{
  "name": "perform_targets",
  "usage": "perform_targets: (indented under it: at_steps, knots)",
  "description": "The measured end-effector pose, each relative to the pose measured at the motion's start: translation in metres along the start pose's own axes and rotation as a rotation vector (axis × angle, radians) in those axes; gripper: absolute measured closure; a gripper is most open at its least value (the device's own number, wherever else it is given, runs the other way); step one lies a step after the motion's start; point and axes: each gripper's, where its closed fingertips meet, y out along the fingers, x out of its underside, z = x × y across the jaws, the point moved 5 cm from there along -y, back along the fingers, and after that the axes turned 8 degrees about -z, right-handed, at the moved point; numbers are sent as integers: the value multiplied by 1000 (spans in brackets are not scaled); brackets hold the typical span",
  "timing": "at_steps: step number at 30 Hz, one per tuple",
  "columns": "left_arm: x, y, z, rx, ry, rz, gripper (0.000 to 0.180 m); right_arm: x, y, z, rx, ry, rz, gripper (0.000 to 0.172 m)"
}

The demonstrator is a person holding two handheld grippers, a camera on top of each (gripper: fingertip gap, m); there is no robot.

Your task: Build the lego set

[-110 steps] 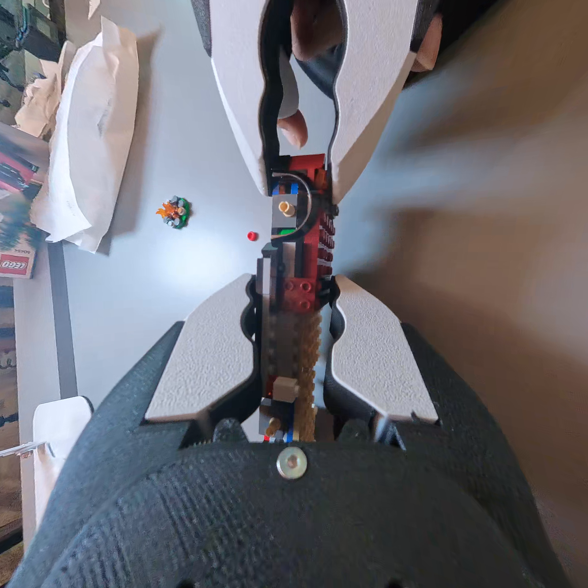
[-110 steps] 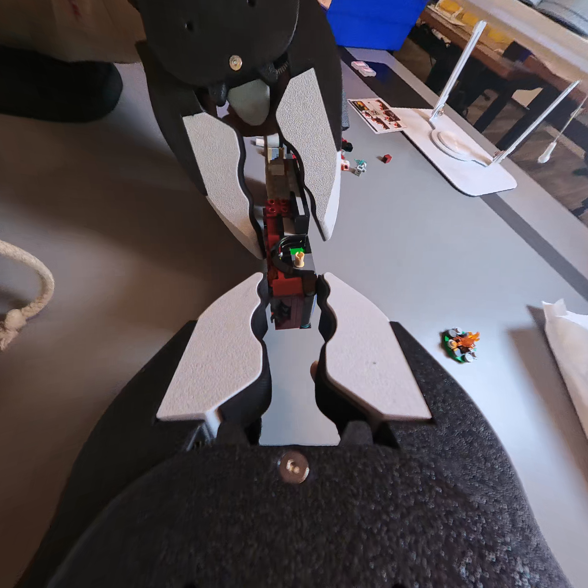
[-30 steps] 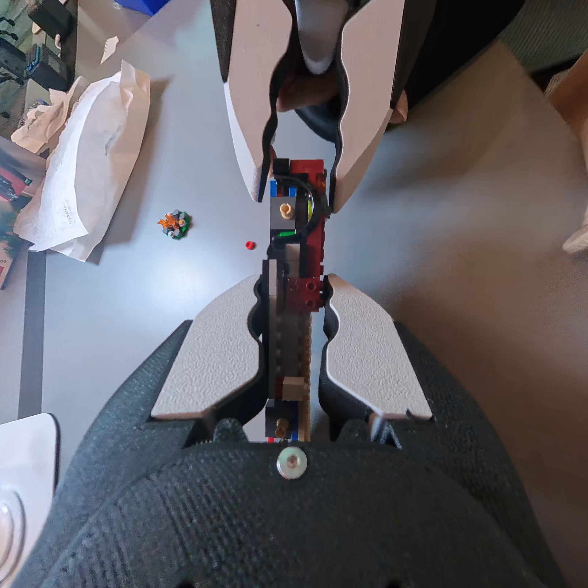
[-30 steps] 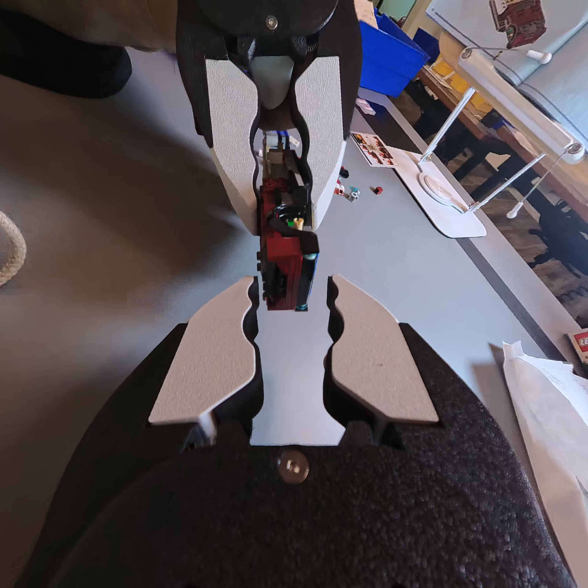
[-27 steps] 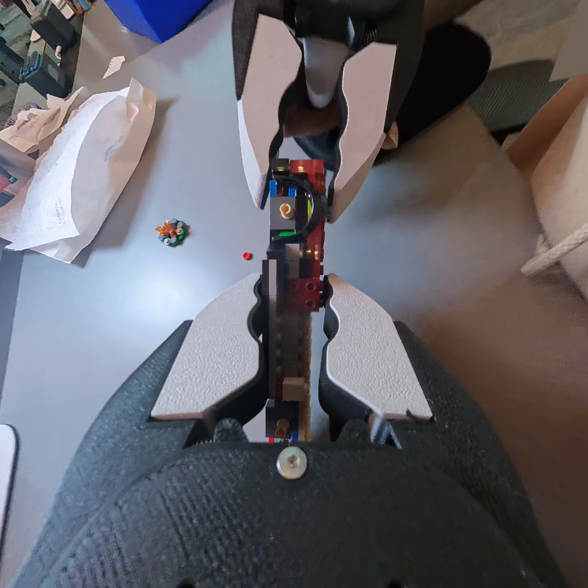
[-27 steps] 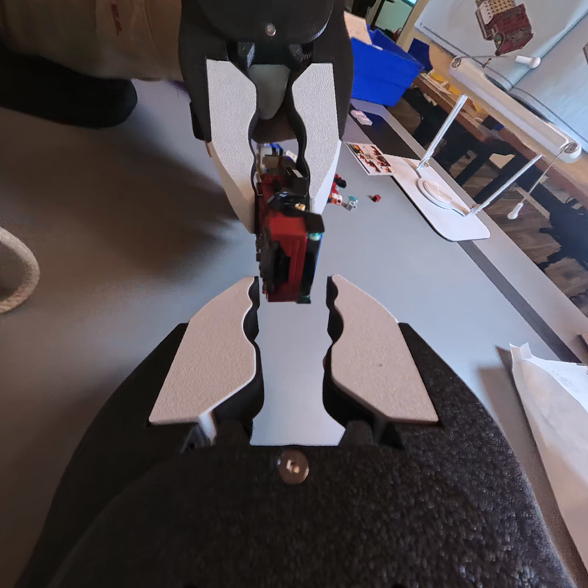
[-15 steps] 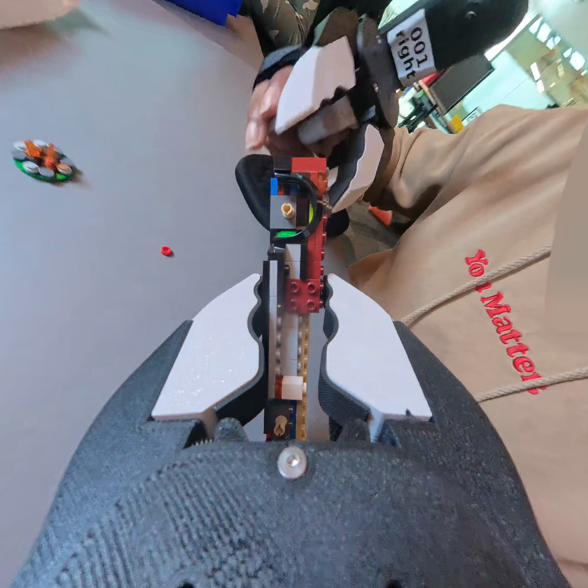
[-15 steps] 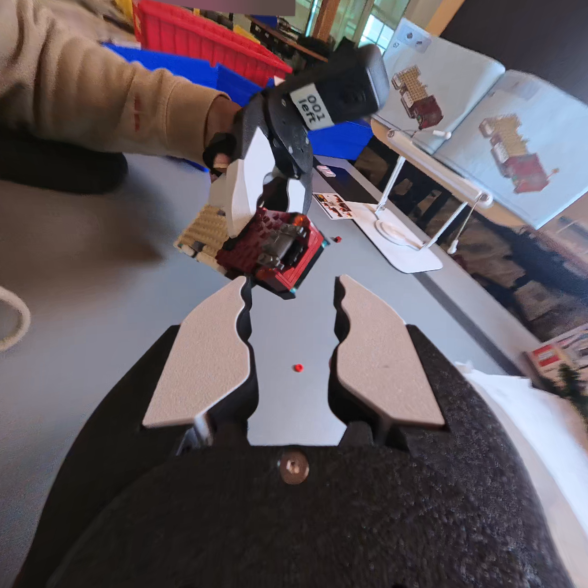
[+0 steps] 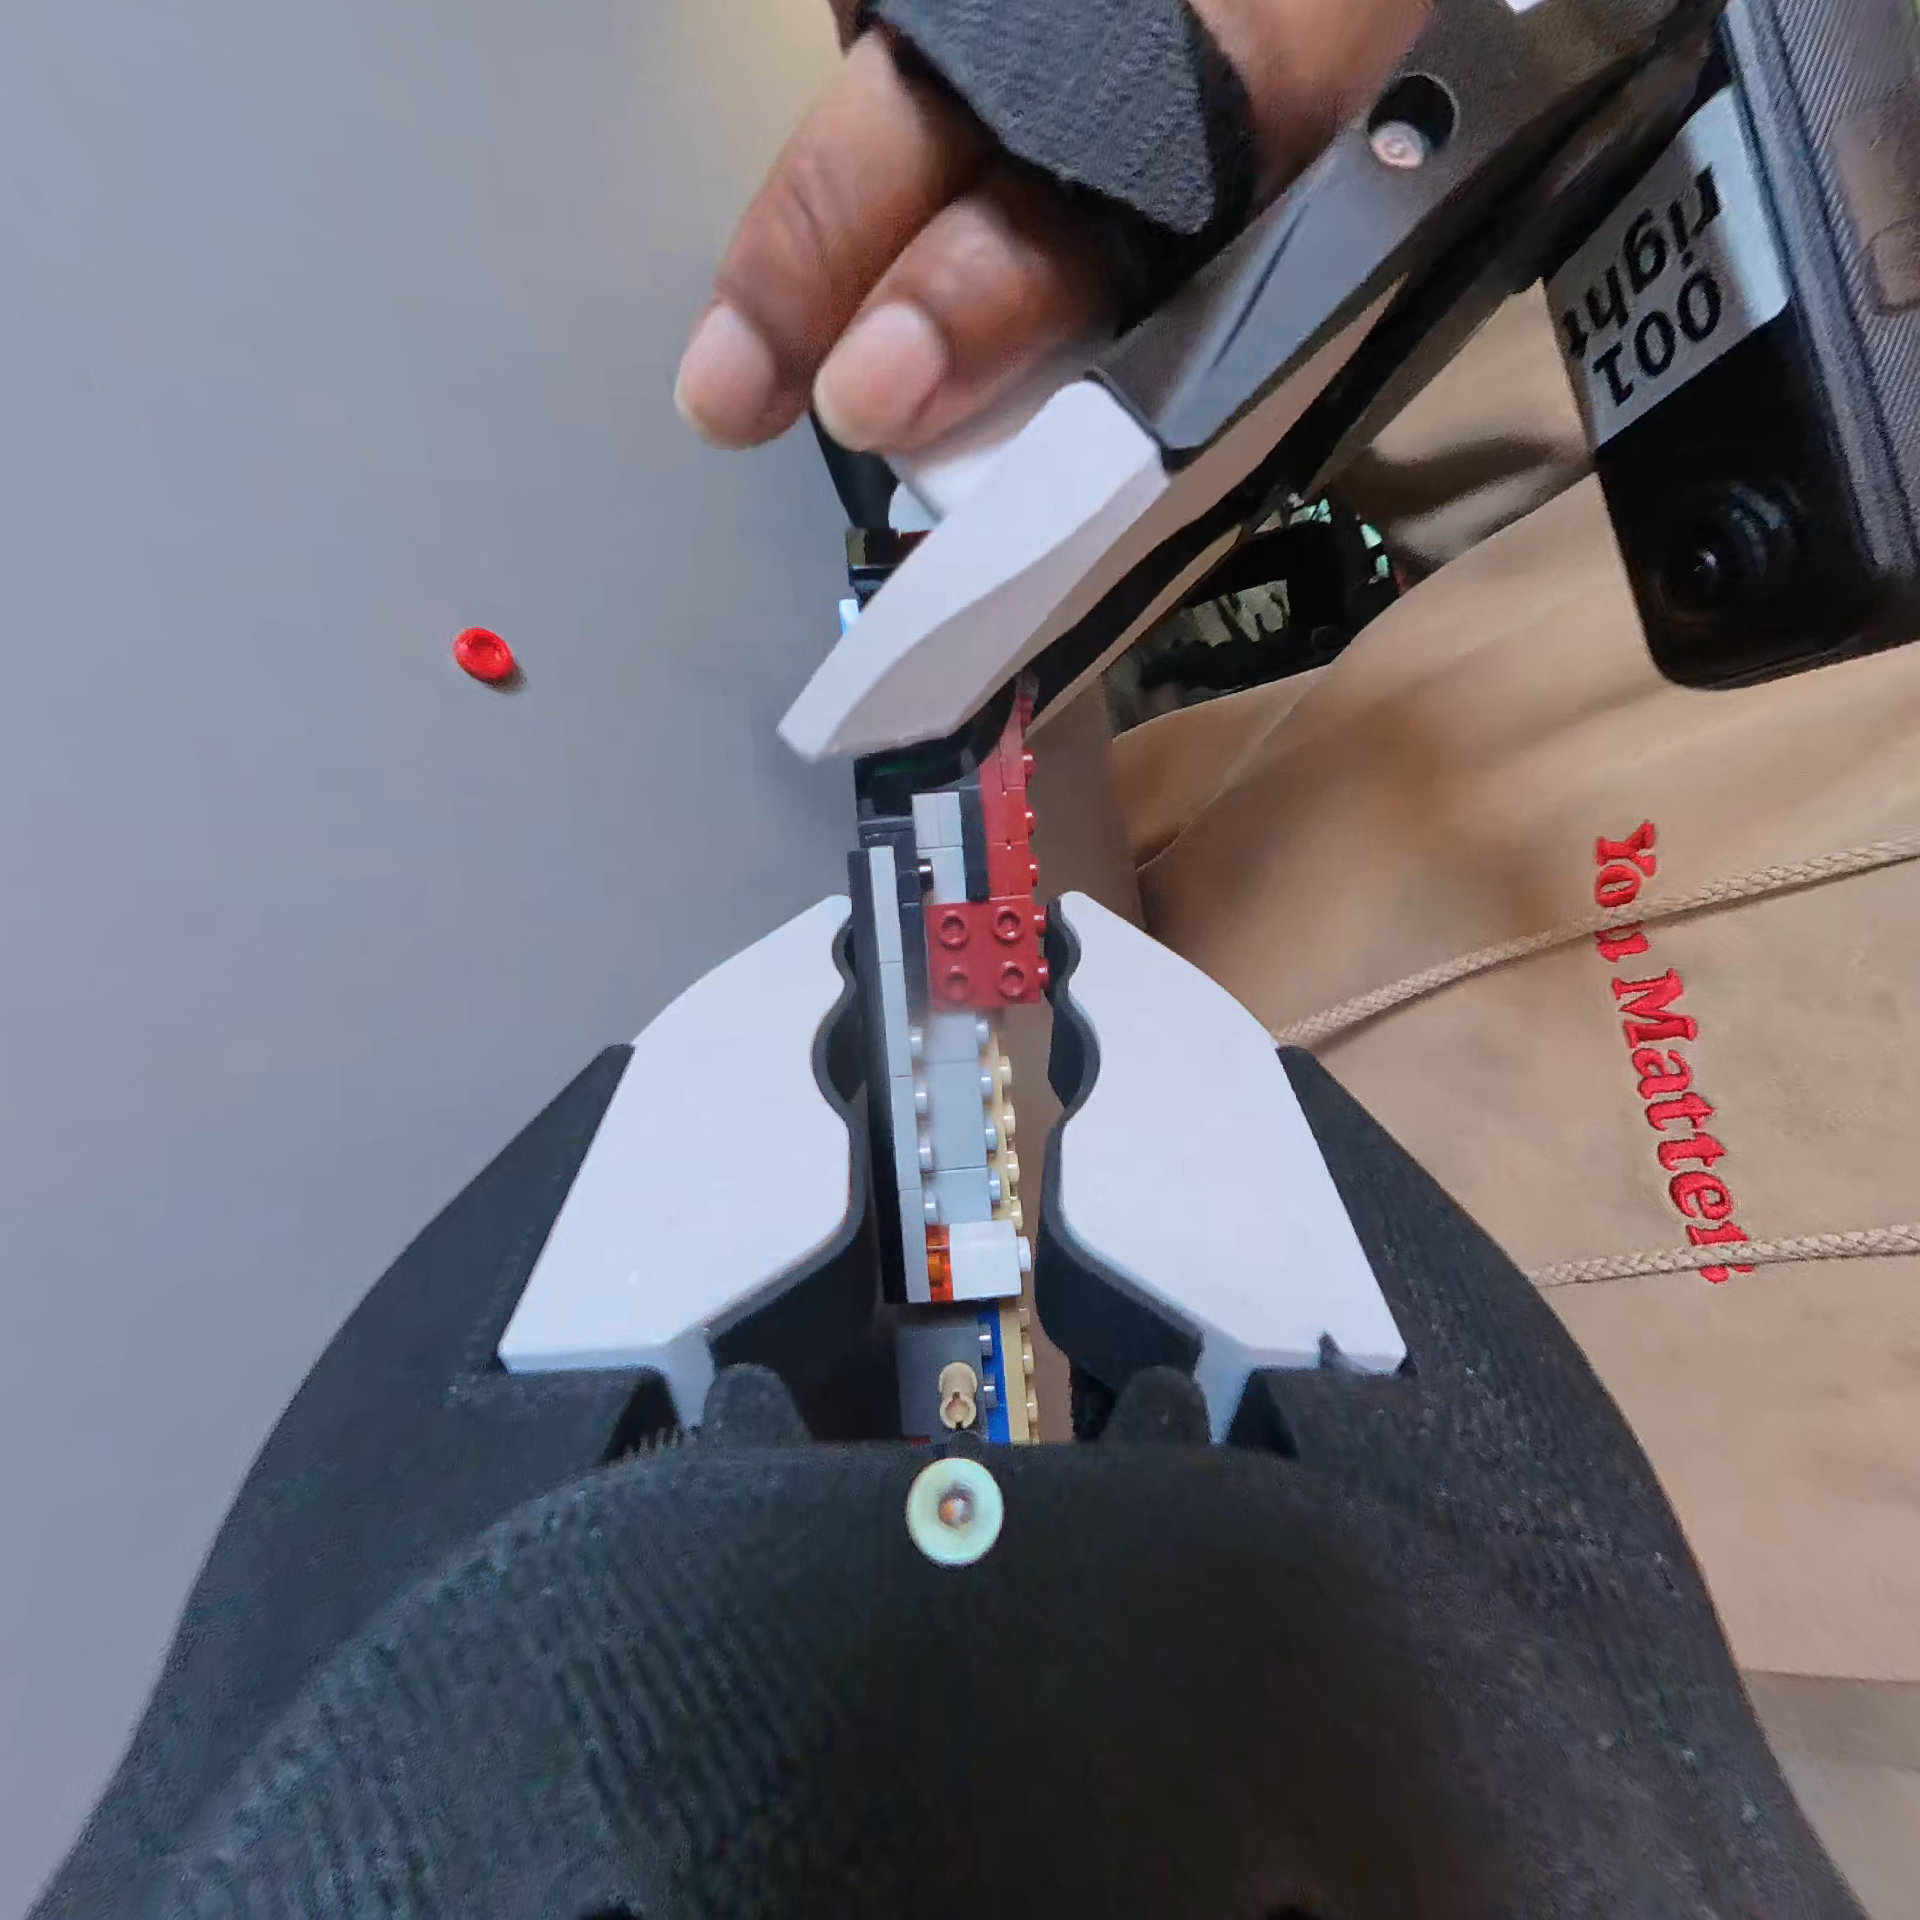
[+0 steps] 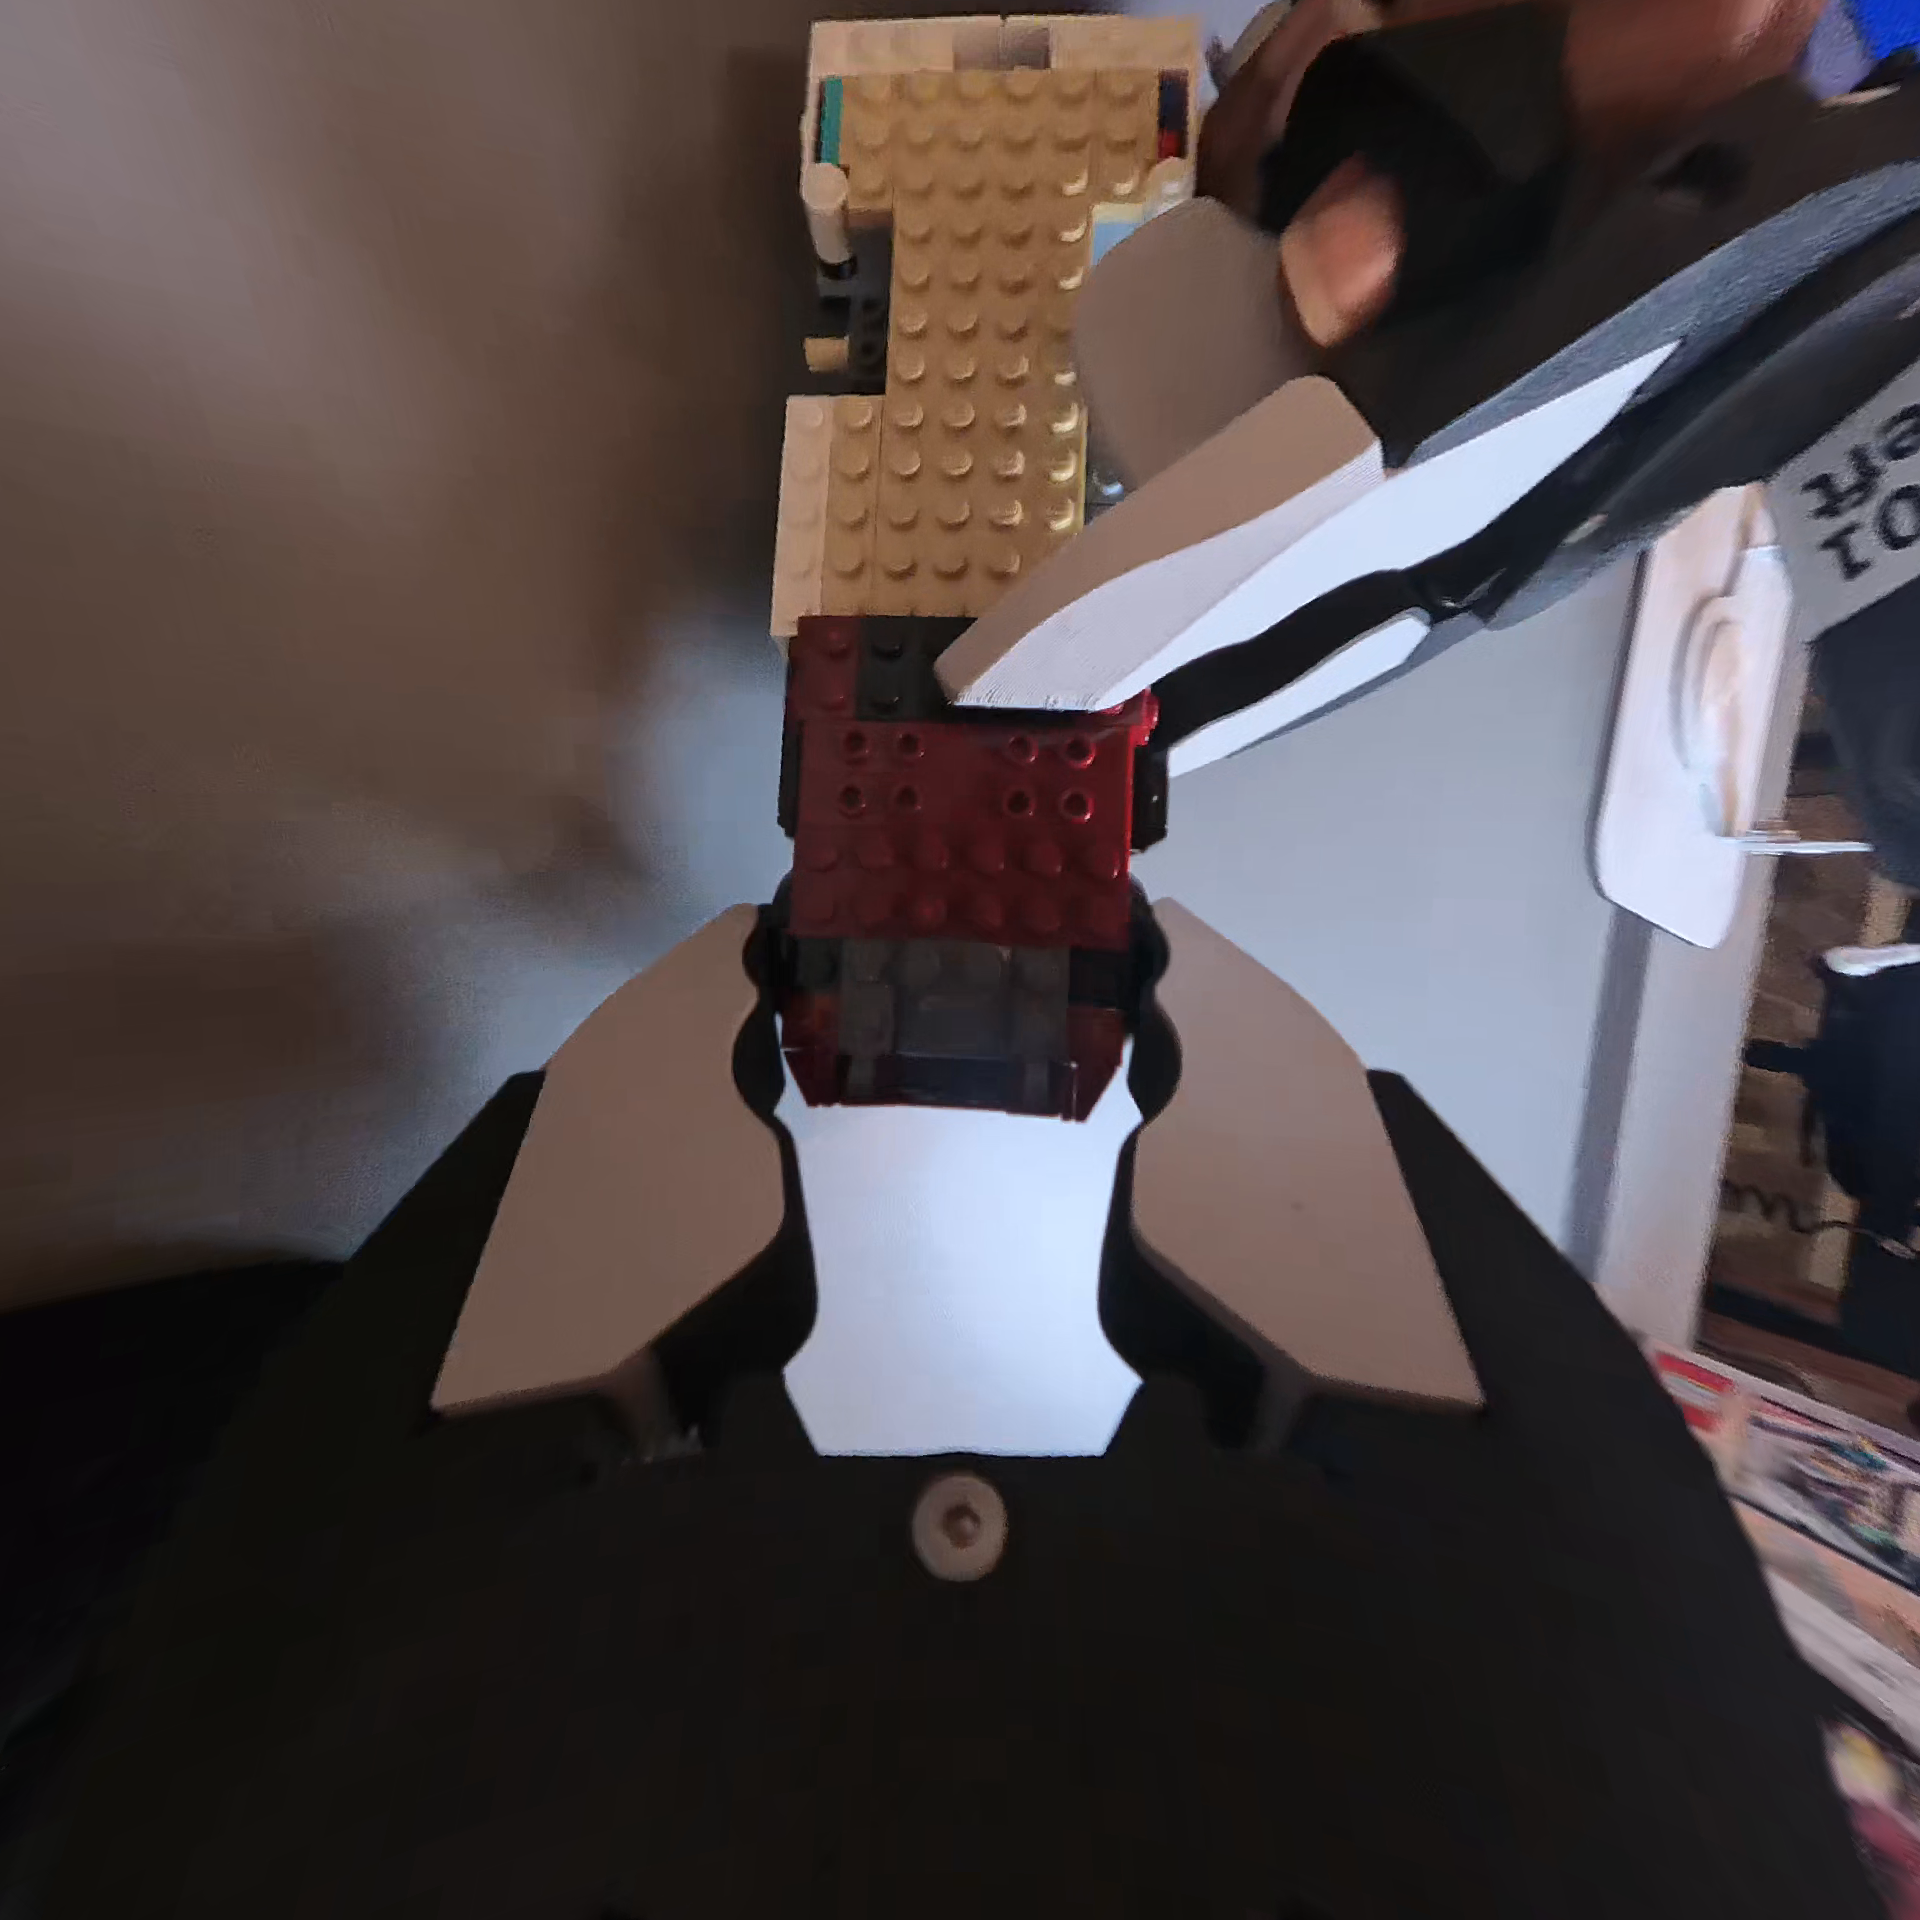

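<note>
1. On the left, the grey table [image 9: 260,416] lay bare, with room to move; only a small red stud [image 9: 483,657] sat on it, well apart from the tools.
2. The left gripper [image 9: 951,935] was clamped on a long brick model [image 9: 961,1091], edge-on between its white fingers [image 9: 707,1143]; both pads pressed its sides, at the dark red block and the grey plates.
3. The model's far end ran under a finger of the right gripper [image 10: 951,997], which crossed close above it, with a hand [image 9: 894,260] gripping that tool just beyond.
4. From the right wrist view, the model's dark red end [image 10: 961,831] stood between the right gripper's spread fingers. Both black pads lay right against its sides, but I could not tell whether they pressed or merely touched.
5. Further along, the tan studded plate [image 10: 966,343] stretched away, and a left finger [image 10: 1122,613] came in slantwise from the right across the model's dark top.
6. To the right, a person's tan sweatshirt [image 9: 1455,935] closed off that side near the model; a white stand base [image 10: 1683,727] sat near the table's edge.
</note>
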Motion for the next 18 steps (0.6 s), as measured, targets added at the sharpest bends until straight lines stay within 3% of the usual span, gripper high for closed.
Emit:
perform_targets:
  at_steps: [5,10,13,15,18]
  knots:
    - [2,-5,-12,-131,28,-31,136,5,12,5,-246,156,36,107]
    - [4,-25,-6,-405,158,-25,115,7,21,16,-508,294,2,107]
    - [19,-23,0,-635,249,-142,96,10,28,21,-584,315,-58,107]
    - [27,-13,-5,-790,285,-222,96,12,34,21,-582,283,-98,107]
    - [31,-5,-5,-802,276,-190,111,12,36,19,-561,284,-85,107]
